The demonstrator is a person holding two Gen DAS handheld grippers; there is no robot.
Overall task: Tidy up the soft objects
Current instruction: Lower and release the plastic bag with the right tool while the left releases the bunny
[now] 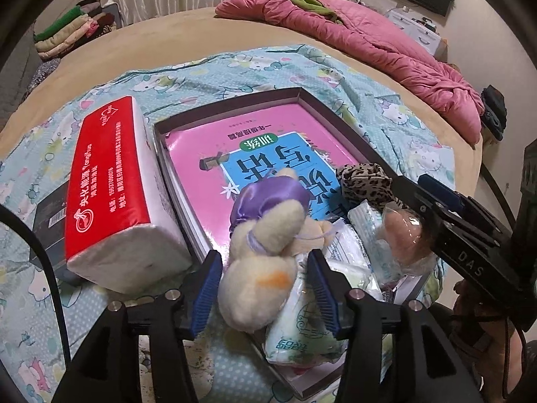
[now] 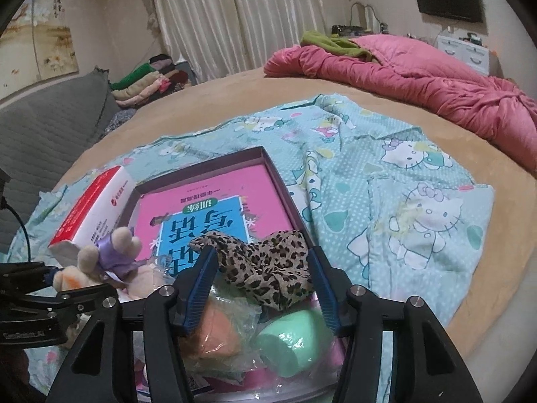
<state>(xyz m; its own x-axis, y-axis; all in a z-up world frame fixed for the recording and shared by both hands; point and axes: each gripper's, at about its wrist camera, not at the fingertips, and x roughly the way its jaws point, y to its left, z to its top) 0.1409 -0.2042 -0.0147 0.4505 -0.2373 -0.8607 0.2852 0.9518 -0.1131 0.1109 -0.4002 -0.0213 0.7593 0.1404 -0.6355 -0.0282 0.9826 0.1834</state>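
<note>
In the left wrist view, the left gripper (image 1: 265,288) stands partly open around the cream plush toy (image 1: 265,258). Its blue fingers (image 1: 206,290) flank the toy's body with a sliver of gap on each side, so I judge nothing is pinched. The toy's long axis runs from 6 o'clock up toward 12, ears and purple bow farthest from the fingers, lying over tissue packs (image 1: 302,332) in the near corner of the shallow box (image 1: 157,127).

At 3 o'clock from the toy, the right gripper (image 2: 261,288) straddles the leopard-print cloth (image 2: 268,262), half open and not pressing on it; an orange bagged item (image 2: 214,329) and a mint-green object (image 2: 292,339) lie beneath. Each hand is nearest its own object.

Beyond lie the pink book (image 1: 251,127) inside the box, a red tissue pack (image 1: 107,181) at 9 o'clock, then the bed (image 1: 188,30).
</note>
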